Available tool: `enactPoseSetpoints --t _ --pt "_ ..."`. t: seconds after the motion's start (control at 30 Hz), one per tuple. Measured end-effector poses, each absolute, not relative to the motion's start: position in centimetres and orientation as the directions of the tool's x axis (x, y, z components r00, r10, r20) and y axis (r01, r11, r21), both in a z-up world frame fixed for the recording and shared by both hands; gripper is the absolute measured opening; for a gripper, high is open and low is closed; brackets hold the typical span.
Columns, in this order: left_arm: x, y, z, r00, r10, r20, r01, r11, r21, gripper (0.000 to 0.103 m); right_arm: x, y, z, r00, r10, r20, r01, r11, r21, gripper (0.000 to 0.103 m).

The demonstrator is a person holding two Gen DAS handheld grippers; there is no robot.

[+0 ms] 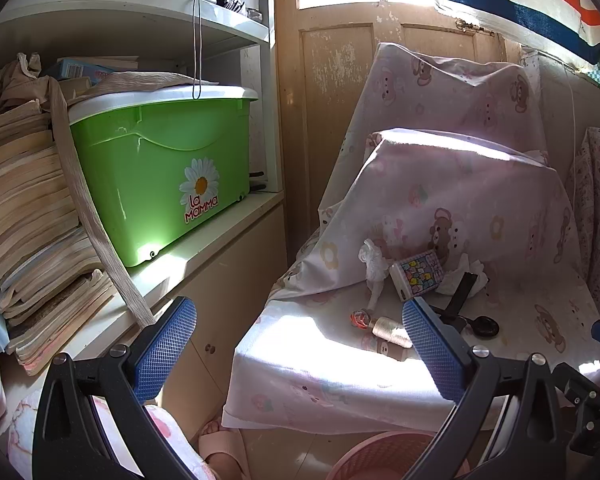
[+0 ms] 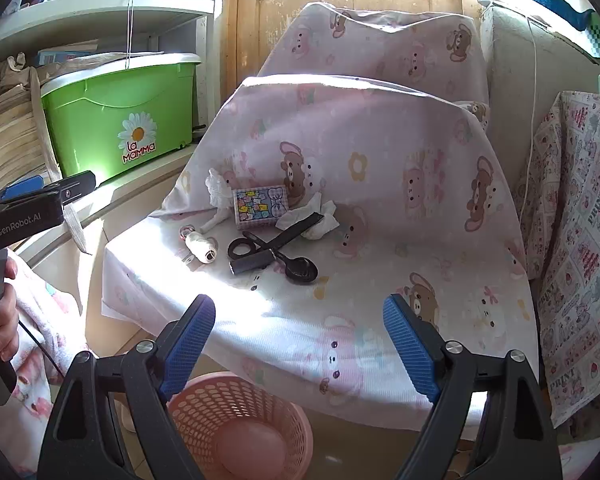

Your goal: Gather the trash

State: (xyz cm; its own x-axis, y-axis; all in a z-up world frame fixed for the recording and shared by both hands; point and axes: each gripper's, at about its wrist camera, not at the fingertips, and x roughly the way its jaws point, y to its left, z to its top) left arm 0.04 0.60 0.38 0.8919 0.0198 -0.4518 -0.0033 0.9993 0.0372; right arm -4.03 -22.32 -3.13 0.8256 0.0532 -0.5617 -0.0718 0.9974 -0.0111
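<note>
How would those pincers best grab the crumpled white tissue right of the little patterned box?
Probably from above, at the tissue's raised right-hand lump. It is soft and crumpled, so the fingers can pinch any fold, but its left part lies under the black comb and near the box. The right gripper, open, faces it and seems best placed.

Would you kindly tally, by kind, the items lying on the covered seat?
Crumpled white tissues: 2
Patterned box: 1
Black scissors: 1
Black comb: 1
Thread spool: 1
Small red-and-white ring-like item: 1
Total: 7
</note>
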Motion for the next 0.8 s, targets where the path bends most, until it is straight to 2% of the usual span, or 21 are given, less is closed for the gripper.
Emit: enactPoseSetpoints --t 0.8 --pt "0.3 1.08 0.27 0.89 0.033 -0.455 -0.022 0.999 0.031 0.102 -3.98 -22.59 -3.26 0.822 0.056 -0.567 -0.061 0.998 0.011 0.087"
